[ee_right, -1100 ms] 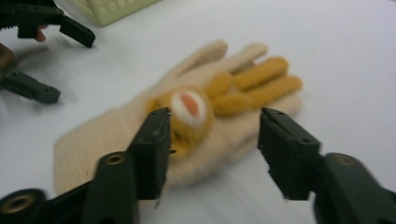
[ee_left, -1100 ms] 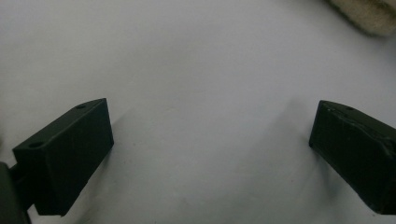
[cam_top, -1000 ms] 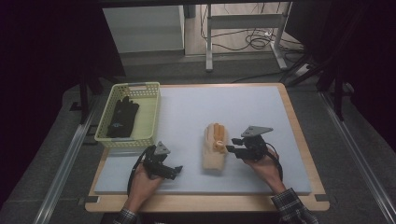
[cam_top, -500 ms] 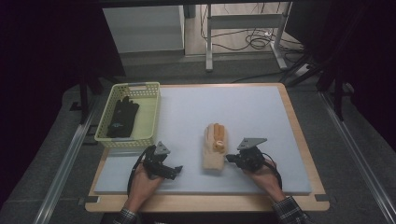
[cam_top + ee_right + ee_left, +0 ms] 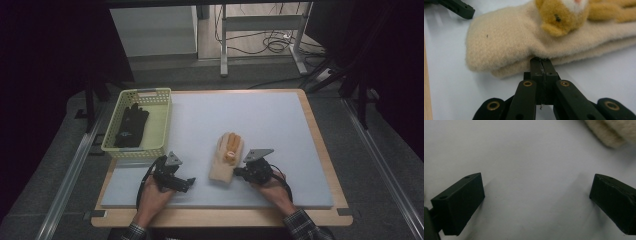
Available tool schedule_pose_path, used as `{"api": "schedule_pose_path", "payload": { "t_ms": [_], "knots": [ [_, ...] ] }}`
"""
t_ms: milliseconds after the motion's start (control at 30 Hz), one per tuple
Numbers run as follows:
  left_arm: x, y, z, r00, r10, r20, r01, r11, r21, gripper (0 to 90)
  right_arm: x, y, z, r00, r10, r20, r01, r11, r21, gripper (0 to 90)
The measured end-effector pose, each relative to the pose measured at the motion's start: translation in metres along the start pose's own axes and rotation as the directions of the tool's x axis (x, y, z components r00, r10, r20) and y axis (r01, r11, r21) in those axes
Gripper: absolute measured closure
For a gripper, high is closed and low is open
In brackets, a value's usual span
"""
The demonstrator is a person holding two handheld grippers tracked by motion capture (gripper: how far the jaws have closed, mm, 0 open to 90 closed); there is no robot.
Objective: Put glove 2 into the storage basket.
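Your right gripper (image 5: 239,172) sits at the near right edge of the beige mitten (image 5: 226,161), which lies flat on the pale mat (image 5: 260,120) covering the desk (image 5: 320,150), a little right of the middle and toward your side. In the right gripper view, your right gripper (image 5: 541,61) has its two fingers (image 5: 536,65) pressed flat together, no gap between them, and their tips meet the folded edge of the beige mitten (image 5: 506,42). The fleece bulges over the tips, so you cannot tell for certain whether a pinch of cloth is caught between them or they only touch it. A small tan plush animal face (image 5: 560,16) is sewn on the upper side of the mitten, just above where the tips meet the fabric.

Your left gripper (image 5: 191,181) rests low on the mat near the front edge, to the left of the mitten and apart from it. In the left gripper view your left gripper (image 5: 536,192) is spread wide: one finger (image 5: 461,202) stands at the left and the other at the far right, with bare mat (image 5: 531,165) between them and nothing in the gap. A corner of the mitten (image 5: 609,132) lies beyond the right finger, out of contact.

At the far left of the desk, a yellow-green basket (image 5: 161,125) holds a black glove (image 5: 131,125) lying flat inside it, well apart from both your hands.
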State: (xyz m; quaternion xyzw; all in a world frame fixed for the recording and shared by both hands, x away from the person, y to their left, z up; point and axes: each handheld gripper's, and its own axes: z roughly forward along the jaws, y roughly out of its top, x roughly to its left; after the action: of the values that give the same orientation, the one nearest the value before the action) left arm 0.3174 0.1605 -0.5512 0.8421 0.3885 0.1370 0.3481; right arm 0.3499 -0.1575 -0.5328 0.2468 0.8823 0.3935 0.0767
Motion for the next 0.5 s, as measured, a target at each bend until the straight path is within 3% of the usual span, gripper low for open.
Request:
{"api": "schedule_pose_path", "payload": {
  "t_ms": [500],
  "knots": [
    [0.000,0.000,0.000,1.0000,-0.001,0.000,0.001,1.0000,0.000,0.0,0.009,0.024,0.031,1.0000,-0.002,-0.002,0.002,1.000,-0.015,88.2]
  ]
}}
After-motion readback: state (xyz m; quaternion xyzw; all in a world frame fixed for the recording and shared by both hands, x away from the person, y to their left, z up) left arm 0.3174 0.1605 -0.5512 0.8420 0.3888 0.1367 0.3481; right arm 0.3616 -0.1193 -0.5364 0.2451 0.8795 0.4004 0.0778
